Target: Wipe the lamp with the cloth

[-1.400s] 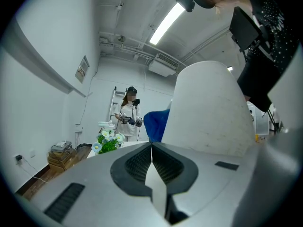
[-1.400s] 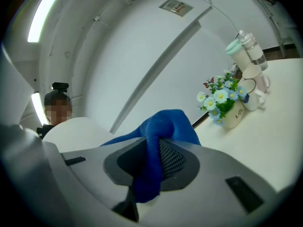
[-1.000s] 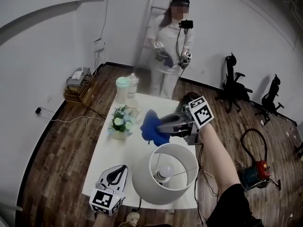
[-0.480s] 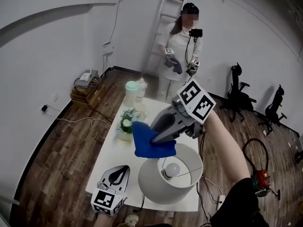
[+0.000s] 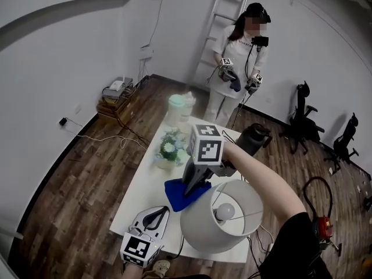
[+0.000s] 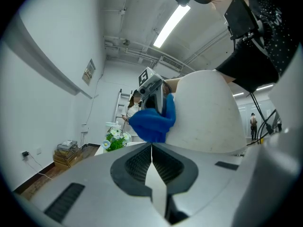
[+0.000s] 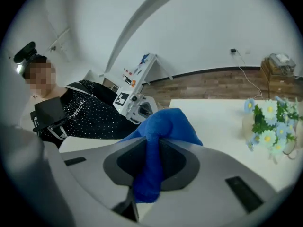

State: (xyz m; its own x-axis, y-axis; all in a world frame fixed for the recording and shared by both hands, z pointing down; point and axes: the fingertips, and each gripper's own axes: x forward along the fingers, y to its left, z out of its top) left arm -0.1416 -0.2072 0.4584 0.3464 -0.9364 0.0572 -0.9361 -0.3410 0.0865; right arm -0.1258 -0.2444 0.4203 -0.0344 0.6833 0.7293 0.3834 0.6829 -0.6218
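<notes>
The lamp's white shade point(image 5: 204, 225) stands at the near end of the white table point(image 5: 145, 182), its bulb point(image 5: 225, 212) visible from above. My right gripper point(image 5: 189, 189) is shut on the blue cloth point(image 5: 177, 195), which is held against the shade's left side. In the right gripper view the cloth point(image 7: 163, 131) bunches between the jaws. My left gripper point(image 5: 156, 215) sits low at the table's near edge, shut and holding nothing. From the left gripper view the shade point(image 6: 208, 112) and the cloth point(image 6: 154, 122) rise just ahead of the left gripper point(image 6: 151, 148).
A pot of flowers point(image 5: 170, 149), a pale green jug point(image 5: 176, 106) and a dark flask point(image 5: 254, 138) stand on the table's far half. A person point(image 5: 238, 57) with grippers stands beyond it by a ladder point(image 5: 224, 7). Office chairs point(image 5: 303, 118) and cables lie to the right.
My right gripper has carried the cloth from above the shade's rim down to the shade's left side. The left gripper has stayed at the near edge.
</notes>
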